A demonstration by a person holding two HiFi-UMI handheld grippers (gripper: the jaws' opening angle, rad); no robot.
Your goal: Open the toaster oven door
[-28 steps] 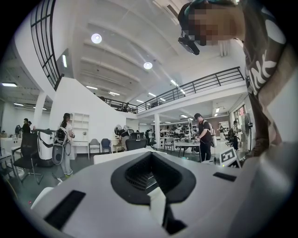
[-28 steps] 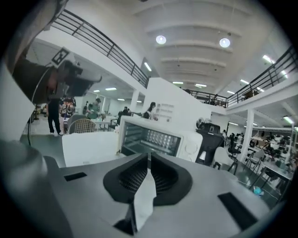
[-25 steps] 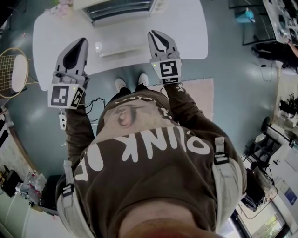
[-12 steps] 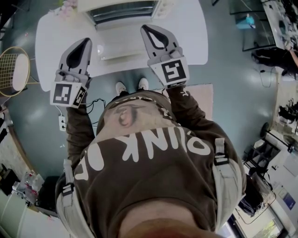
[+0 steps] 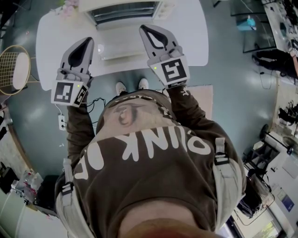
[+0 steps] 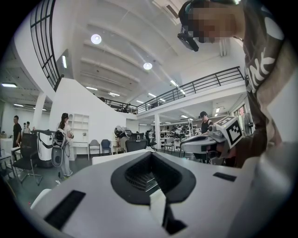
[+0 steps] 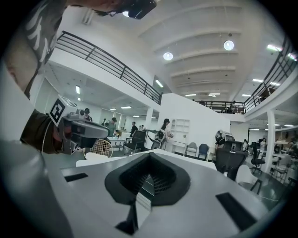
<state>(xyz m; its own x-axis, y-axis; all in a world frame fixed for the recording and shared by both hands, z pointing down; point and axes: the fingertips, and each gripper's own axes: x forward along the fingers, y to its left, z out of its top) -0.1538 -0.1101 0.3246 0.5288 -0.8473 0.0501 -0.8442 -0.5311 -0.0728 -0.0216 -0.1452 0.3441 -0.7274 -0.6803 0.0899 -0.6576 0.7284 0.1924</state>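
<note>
Since the earliest frame the right gripper [image 5: 144, 29] had risen and swung inward toward the toaster oven [image 5: 122, 10], its marker cube showing larger in the head view; its jaws had just been closing and now stood together with nothing between them; the left gripper [image 5: 87, 41] had scarcely shifted, its jaws likewise together and empty, hovering over the near left part of the white table [image 5: 191, 32]. Toaster oven stood at the table's far edge, centred ahead of the person, dark slatted front facing them; a pale flat panel [image 5: 123, 46] lay just before it, possibly the door already folded down, though this could not be told for certain. Judged handling: a light sheet-metal box, liable to slide on the smooth top if pulled hard; door stiff on a bottom hinge, glazed and so fragile, best taken by the handle along its upper edge, which was too small to make out. Room: table open on both sides of the oven; its near edge ran beneath both grippers; a round wire-mesh object [image 5: 11, 69] stood off the left end, well apart.
</note>
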